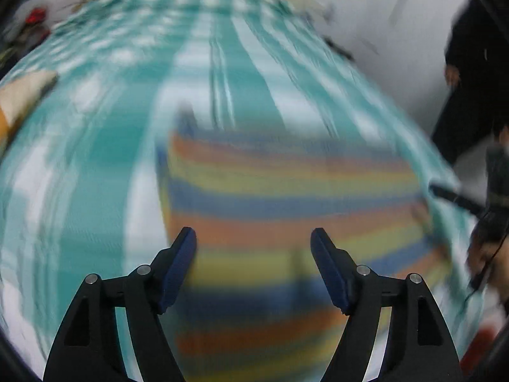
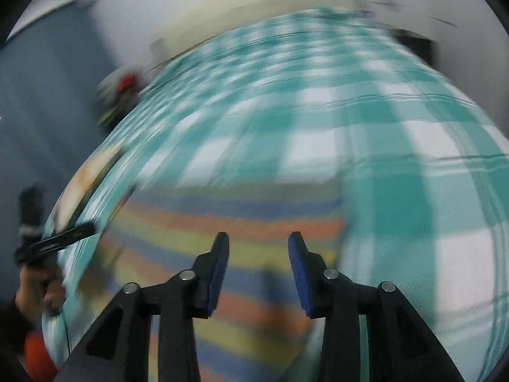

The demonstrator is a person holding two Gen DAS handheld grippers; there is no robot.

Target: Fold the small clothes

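A bed covered by a teal-and-white checked sheet [image 1: 95,159] fills both views and serves as the flat work surface. Both pictures are heavily blurred, so fine detail is lost.

On the sheet, near its close edge, lies the striped garment [image 1: 286,197], banded in blue, orange and yellow. It looks spread flat in a roughly rectangular shape, with a straight far edge and a straight side edge. That would suit a piece lying part-folded or squared up for a fold, though the blur hides whether layers are stacked.

At the far end of the bed runs a cream headboard or bolster [image 2: 254,9]; I cannot tell which. A tan and orange cloth [image 1: 22,95] sits on the sheet well apart from the striped piece, possibly another item set aside.

The left gripper [image 1: 253,238] hangs over the near part of the striped garment, tilted downward. Its fingers [image 1: 181,267] stand wide apart, with nothing between them but the fabric seen below.

The right gripper [image 2: 258,245] is likewise over the garment, toward its other side. Its fingers [image 2: 216,273] are parted more narrowly and hold nothing. Both seem placed one to each side so the cloth can be taken at two points.
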